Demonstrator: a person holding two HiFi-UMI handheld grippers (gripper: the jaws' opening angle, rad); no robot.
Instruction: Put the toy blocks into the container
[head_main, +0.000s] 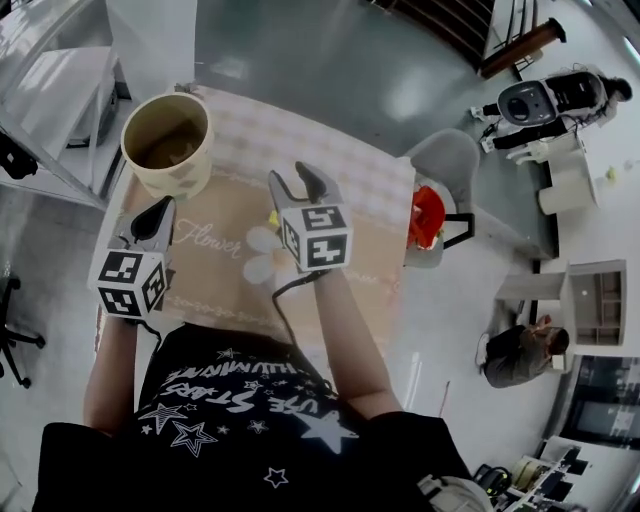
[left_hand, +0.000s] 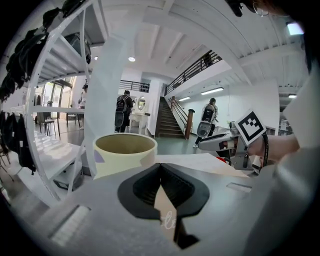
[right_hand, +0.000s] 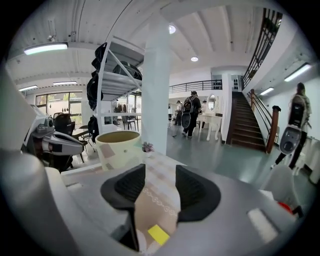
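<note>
The cream container (head_main: 168, 140) stands at the table's far left corner; it also shows in the left gripper view (left_hand: 125, 150) and the right gripper view (right_hand: 118, 145). A small yellow block (head_main: 272, 217) lies on the tablecloth just below my right gripper (head_main: 300, 185). In the right gripper view that block (right_hand: 158, 234) sits low between the jaws, which stand apart and touch nothing; the right gripper (right_hand: 160, 182) is open. My left gripper (head_main: 155, 215) hovers near the container, and its tips meet with nothing in them (left_hand: 161, 167).
A beige patterned tablecloth (head_main: 340, 170) covers the table. A grey chair (head_main: 445, 160) with a red bag (head_main: 425, 215) stands at the table's right edge. White shelving (head_main: 60, 110) is at the left. People walk and sit in the hall beyond.
</note>
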